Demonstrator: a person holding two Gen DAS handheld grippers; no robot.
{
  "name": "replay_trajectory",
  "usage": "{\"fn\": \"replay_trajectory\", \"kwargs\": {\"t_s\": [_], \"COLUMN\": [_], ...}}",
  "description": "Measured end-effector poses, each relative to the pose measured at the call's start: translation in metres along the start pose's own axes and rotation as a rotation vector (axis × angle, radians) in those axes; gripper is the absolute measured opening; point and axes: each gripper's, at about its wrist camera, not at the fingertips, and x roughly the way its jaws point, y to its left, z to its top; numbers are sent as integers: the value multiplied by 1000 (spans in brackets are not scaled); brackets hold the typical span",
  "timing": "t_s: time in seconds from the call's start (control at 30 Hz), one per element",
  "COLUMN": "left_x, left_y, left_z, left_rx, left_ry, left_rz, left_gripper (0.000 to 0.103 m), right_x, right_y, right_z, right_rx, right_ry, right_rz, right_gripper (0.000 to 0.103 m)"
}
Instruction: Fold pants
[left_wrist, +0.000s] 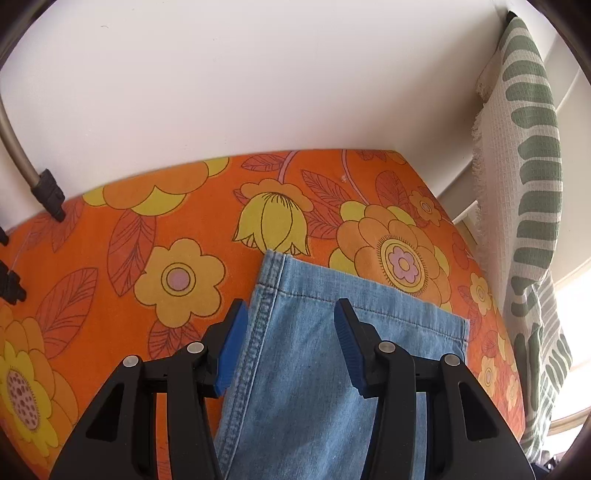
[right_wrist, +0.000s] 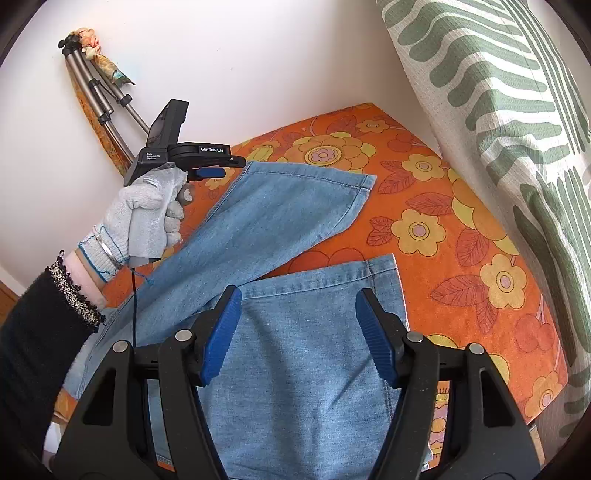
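Light blue denim pants lie on an orange flowered cloth (left_wrist: 110, 240). In the left wrist view one leg (left_wrist: 306, 369) runs up to its hem, and my left gripper (left_wrist: 291, 310) hovers over it, open, its blue pads (left_wrist: 232, 339) apart on either side of the denim without pressing it. The right wrist view shows two legs spread in a V: the far leg (right_wrist: 288, 214) and the near leg (right_wrist: 306, 369). My right gripper (right_wrist: 299, 295) stands open above the near leg's hem. A gloved hand (right_wrist: 147, 214) holds the left gripper (right_wrist: 221, 171) at the far leg's hem corner.
A white wall (left_wrist: 258, 74) borders the cloth-covered surface (right_wrist: 461, 295) at the back. A green and white patterned throw (right_wrist: 498, 92) hangs along the right side, also in the left view (left_wrist: 524, 184). A metal tripod (right_wrist: 107, 99) leans in the left corner, one leg (left_wrist: 44, 184) close by.
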Motion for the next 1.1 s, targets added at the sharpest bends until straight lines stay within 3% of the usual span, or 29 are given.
{"fn": "replay_trajectory", "kwargs": {"t_s": [0.17,0.5,0.6,0.67,0.87,1.0,1.1], "left_x": [17,33,34,33,15,-16,-41], "left_y": [2,-9,-15,-16,-15,-29,-41], "left_z": [8,-1,-3,-5,-12,-20,-34], "left_rx": [-26,41,79,89,74,95,119], "left_ry": [5,1,-20,-33,-59,-101,-115], "left_rz": [7,95,163,180,114,28,-33], "left_gripper": [47,47,21,14,9,9,9], "right_x": [-5,-18,-19,-19,-18,-13,-5], "right_y": [-9,-21,-18,-18,-24,-25,-40], "right_z": [2,5,6,6,7,9,10], "right_rx": [24,88,78,76,121,103,165], "right_ry": [-14,-37,-43,-45,-39,-39,-13], "right_rz": [-14,19,2,-8,13,-34,-6], "right_gripper": [67,67,67,67,67,67,67]}}
